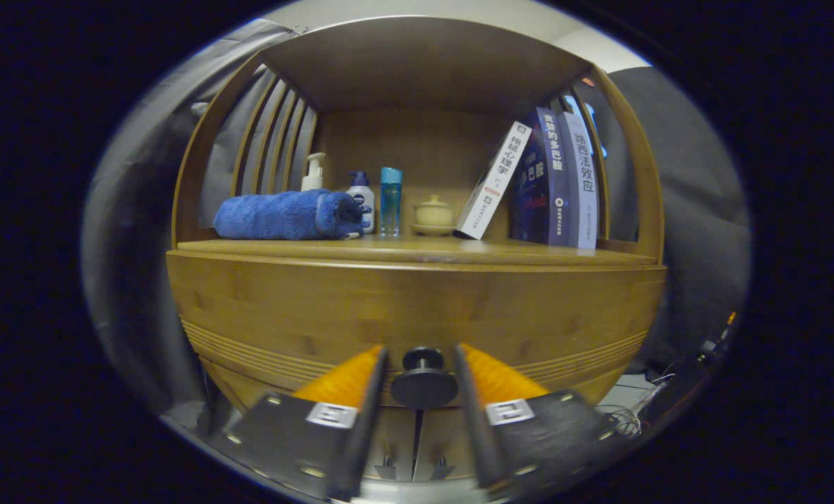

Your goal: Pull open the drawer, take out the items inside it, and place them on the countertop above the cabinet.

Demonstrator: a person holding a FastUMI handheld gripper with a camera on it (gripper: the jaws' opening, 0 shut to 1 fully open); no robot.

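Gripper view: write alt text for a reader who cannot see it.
The gripper has its open fingers on either side of the dark round knob on a closed wooden drawer. On the countertop above sit a rolled blue towel, bottles, a small lidded cup and leaning books.

Knob (424,381) between claw (422,367) fingers; towel (287,215) left, books (557,178) right on countertop (417,250).
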